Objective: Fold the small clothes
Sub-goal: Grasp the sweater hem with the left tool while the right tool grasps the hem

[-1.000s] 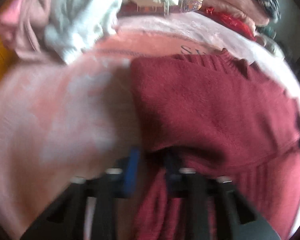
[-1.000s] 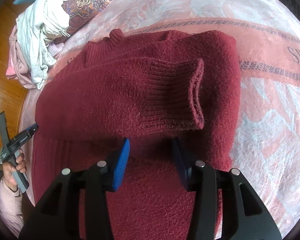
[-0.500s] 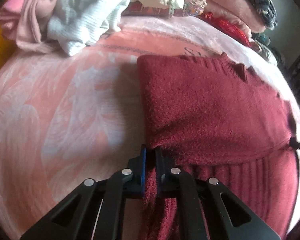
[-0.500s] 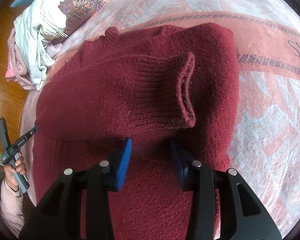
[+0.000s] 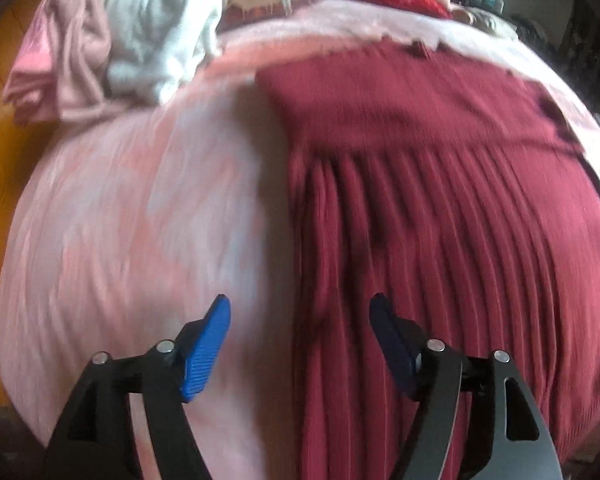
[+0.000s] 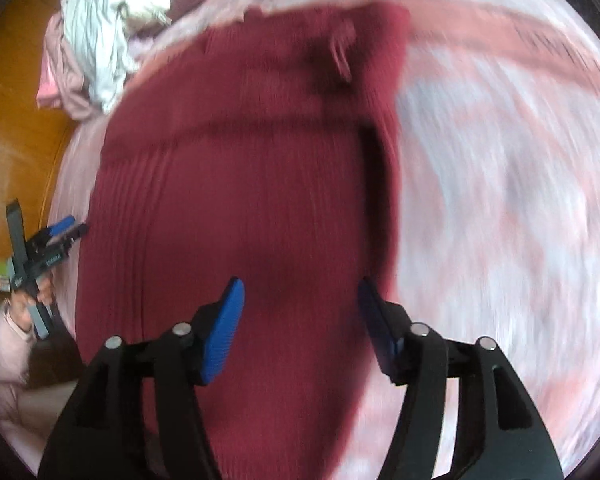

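Pink blanket (image 5: 140, 220) under red sweater (image 6: 260, 200); both grippers' jaws open, empty, above it.

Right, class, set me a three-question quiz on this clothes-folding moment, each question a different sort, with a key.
1. True or false: the left tongs are clamped on the dark red sweater.
2. Multiple choice: the pile of white and pink clothes lies (A) on top of the sweater, (B) at the far left edge of the pink blanket, (C) between the right tongs.
3. Fill in: in the right wrist view, the right tongs hang open over the sweater's ______ lower part.

Key: 1 false; 2 B; 3 ribbed.
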Available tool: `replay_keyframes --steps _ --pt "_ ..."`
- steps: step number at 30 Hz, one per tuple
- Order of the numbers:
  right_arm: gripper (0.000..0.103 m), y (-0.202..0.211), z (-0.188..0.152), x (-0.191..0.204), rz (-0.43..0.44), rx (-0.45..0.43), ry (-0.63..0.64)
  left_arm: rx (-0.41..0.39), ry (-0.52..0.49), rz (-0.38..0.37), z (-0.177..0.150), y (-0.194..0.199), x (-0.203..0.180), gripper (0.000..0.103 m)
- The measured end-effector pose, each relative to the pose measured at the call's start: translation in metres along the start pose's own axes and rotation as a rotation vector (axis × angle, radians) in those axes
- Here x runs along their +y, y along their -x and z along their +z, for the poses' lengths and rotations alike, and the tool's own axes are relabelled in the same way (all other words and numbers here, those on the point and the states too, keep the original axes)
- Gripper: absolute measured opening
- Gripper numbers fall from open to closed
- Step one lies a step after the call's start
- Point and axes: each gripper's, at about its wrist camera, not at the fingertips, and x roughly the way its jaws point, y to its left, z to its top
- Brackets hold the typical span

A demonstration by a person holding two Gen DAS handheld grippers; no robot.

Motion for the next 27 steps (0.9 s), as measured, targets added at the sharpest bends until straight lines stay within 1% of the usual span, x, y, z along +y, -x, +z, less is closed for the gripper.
replay_keyframes --steps 3,5,7,8,9,10,11,13,15,17,18,19,21,22,23,24,26,27 --pt "0.069 0.003 -0.048 -0.008 0.030 0.047 -0.033 0.063 0.027 0.012 -0.032 0.008 0.002 0.074" --pt "0.071 0.002 -0.078 -0.011 0.047 0.095 -0.033 0.103 0.039 0.016 -0.051 0.010 0.003 0.075" --pt "0.071 0.001 -0.099 -0.011 0.014 0.121 0.008 0.146 0.053 0.020 -0.068 0.011 0.005 0.075" --pt "0.073 0.000 -0.106 -0.011 0.018 0.134 0.014 0.154 0.064 0.018 -0.074 0.012 0.005 0.075" --pt "0.076 -0.004 -0.117 -0.012 0.055 0.175 0.006 0.168 0.076 0.002 -0.083 0.012 0.005 0.075" --pt "0.076 -0.008 -0.124 -0.013 0.081 0.199 0.001 0.189 0.081 -0.008 -0.090 0.010 0.003 0.075" --pt "0.076 -0.012 -0.130 -0.012 0.088 0.217 0.006 0.199 0.089 -0.012 -0.094 0.009 0.003 0.075" --pt "0.077 -0.021 -0.141 -0.007 0.070 0.237 0.037 0.193 0.118 -0.020 -0.102 0.010 0.004 0.075" --pt "0.077 -0.024 -0.147 0.001 0.047 0.228 0.083 0.187 0.129 -0.023 -0.107 0.012 0.004 0.075" --pt "0.077 -0.025 -0.149 0.004 0.053 0.215 0.083 0.187 0.153 -0.028 -0.112 0.014 0.004 0.074" --pt "0.076 -0.025 -0.147 0.004 0.059 0.211 0.078 0.193 0.168 -0.029 -0.115 0.014 0.002 0.072" --pt "0.072 -0.027 -0.147 0.007 0.071 0.200 0.078 0.193 0.174 -0.027 -0.117 0.015 0.000 0.069" --pt "0.069 -0.031 -0.144 0.011 0.077 0.191 0.083 0.177 0.175 -0.033 -0.123 0.020 -0.008 0.052" --pt "0.064 -0.031 -0.144 0.012 0.086 0.183 0.093 0.175 0.172 -0.042 -0.123 0.022 -0.012 0.046" --pt "0.063 -0.033 -0.142 0.018 0.094 0.175 0.106 0.176 0.169 -0.051 -0.124 0.024 -0.016 0.034" --pt "0.061 -0.032 -0.142 0.019 0.103 0.169 0.113 0.179 0.167 -0.057 -0.125 0.027 -0.022 0.028" --pt "0.059 -0.033 -0.140 0.024 0.127 0.164 0.127 0.177 0.150 -0.047 -0.127 0.033 -0.033 0.024" --pt "0.056 -0.037 -0.141 0.026 0.111 0.169 0.139 0.174 0.138 -0.042 -0.128 0.034 -0.036 0.023"
